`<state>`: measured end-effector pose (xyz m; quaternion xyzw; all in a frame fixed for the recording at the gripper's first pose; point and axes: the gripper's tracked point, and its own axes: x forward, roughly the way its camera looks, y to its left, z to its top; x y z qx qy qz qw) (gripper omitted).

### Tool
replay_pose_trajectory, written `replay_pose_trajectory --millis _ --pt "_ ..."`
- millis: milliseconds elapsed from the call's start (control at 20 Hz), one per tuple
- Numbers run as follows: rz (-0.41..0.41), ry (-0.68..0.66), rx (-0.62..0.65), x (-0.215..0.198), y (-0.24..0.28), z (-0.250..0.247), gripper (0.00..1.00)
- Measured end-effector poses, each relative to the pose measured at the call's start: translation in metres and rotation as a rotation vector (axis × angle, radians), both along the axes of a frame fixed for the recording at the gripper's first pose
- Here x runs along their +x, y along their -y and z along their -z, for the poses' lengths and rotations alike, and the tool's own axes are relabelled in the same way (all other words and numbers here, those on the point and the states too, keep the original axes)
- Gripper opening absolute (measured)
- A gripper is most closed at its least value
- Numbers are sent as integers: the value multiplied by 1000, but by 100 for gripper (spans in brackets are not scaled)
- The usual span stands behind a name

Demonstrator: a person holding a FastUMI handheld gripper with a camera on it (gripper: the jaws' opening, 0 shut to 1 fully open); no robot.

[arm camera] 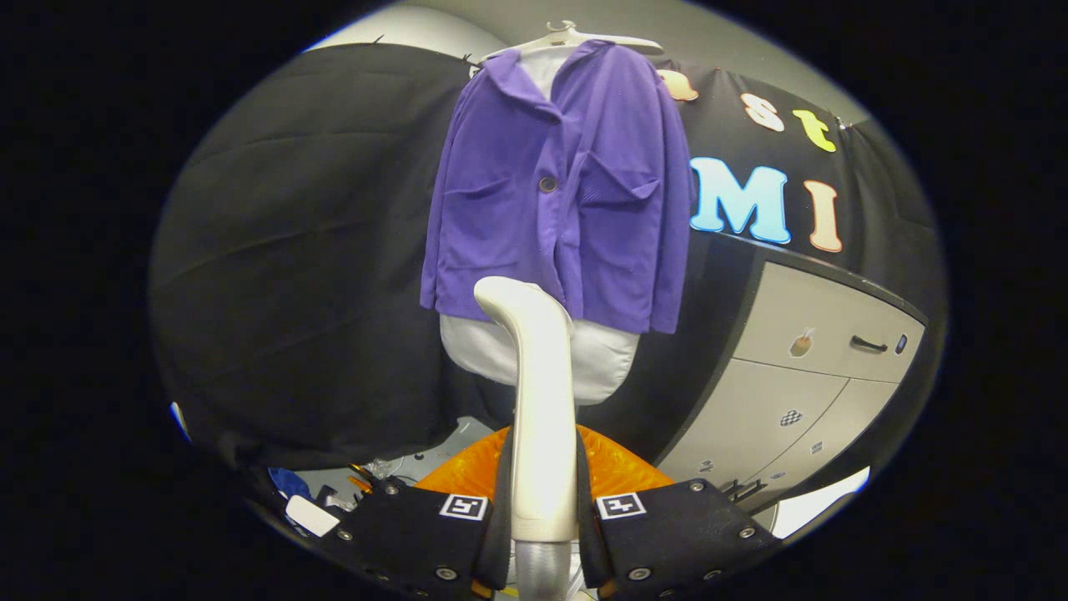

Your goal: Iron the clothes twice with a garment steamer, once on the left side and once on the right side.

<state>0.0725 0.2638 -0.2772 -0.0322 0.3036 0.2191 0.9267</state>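
My gripper pinches the steamer by its handle from both sides, head up and aimed at the purple jacket, which hangs on a hanger beyond the steamer so both front sides face me for ironing.

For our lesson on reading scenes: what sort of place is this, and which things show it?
Probably a staged booth for a household task: black cloth wall, purple jacket on a hanger, cabinet drawers. The gripper is shut on a garment steamer.
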Motion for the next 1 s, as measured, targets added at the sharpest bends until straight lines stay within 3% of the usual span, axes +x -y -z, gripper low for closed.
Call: replay_pose_trajectory --millis 650,1000 --pt "239 234 132 38 130 -151 33" --pt "352 315 168 56 185 -201 33"
